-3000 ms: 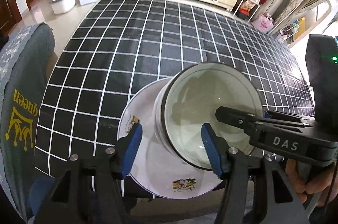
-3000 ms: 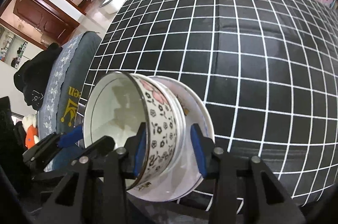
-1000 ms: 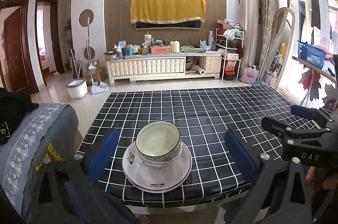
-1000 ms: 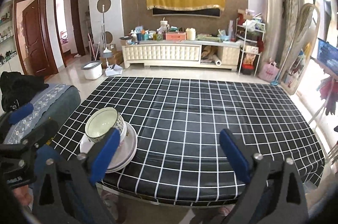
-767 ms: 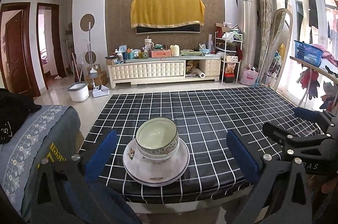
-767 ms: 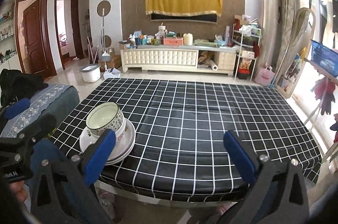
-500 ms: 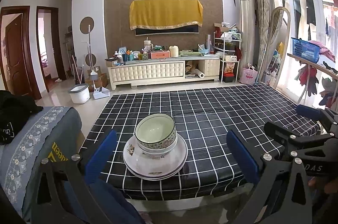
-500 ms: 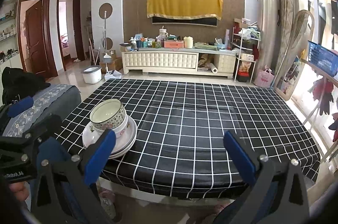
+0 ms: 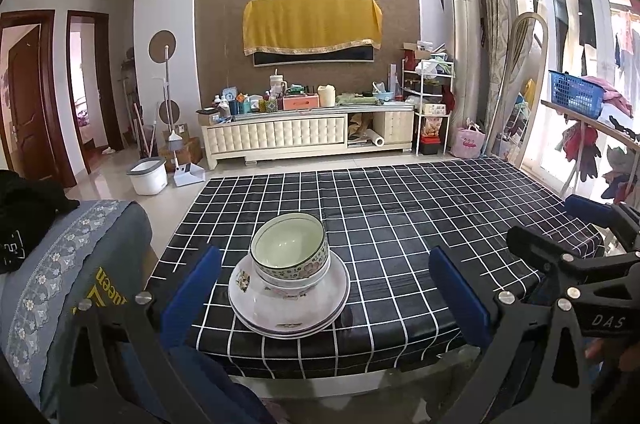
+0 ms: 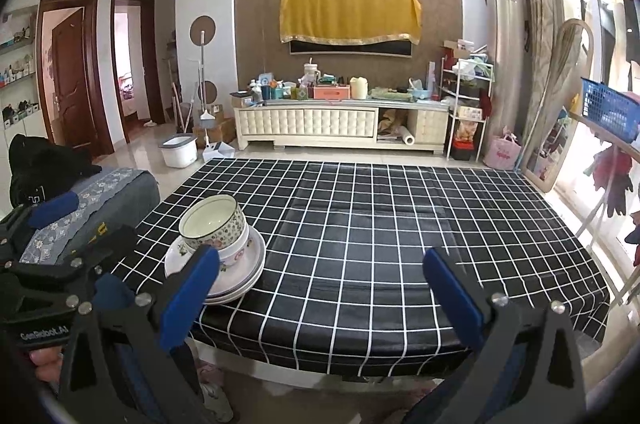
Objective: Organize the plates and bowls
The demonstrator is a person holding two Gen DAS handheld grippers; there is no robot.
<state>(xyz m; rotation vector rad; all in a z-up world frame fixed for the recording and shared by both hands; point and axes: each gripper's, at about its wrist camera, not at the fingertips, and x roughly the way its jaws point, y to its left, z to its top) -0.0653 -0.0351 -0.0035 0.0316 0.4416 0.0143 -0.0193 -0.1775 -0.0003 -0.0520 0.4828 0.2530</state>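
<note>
Nested flower-patterned bowls [image 9: 289, 254] [image 10: 214, 222] sit on stacked white plates [image 9: 288, 308] [image 10: 244, 274] near the front left corner of the black checked table [image 9: 400, 224] [image 10: 380, 224]. My left gripper [image 9: 325, 294] is open, pulled back in front of the table edge, with the stack seen between its blue pads and not touched. My right gripper [image 10: 318, 294] is open too, back from the table's front edge, the stack just behind its left pad. Nothing is held.
A grey covered seat [image 9: 68, 264] with a black garment stands left of the table. A white TV cabinet [image 9: 308, 134] crowded with items lines the far wall. A drying rack with a blue basket [image 9: 576, 92] is on the right. A white bucket [image 9: 148, 176] sits on the floor.
Three seconds ago the right gripper was setting the patterned bowl onto the stack with the left gripper close by. Both have since opened wide and drawn back from the table; the stack stays put.
</note>
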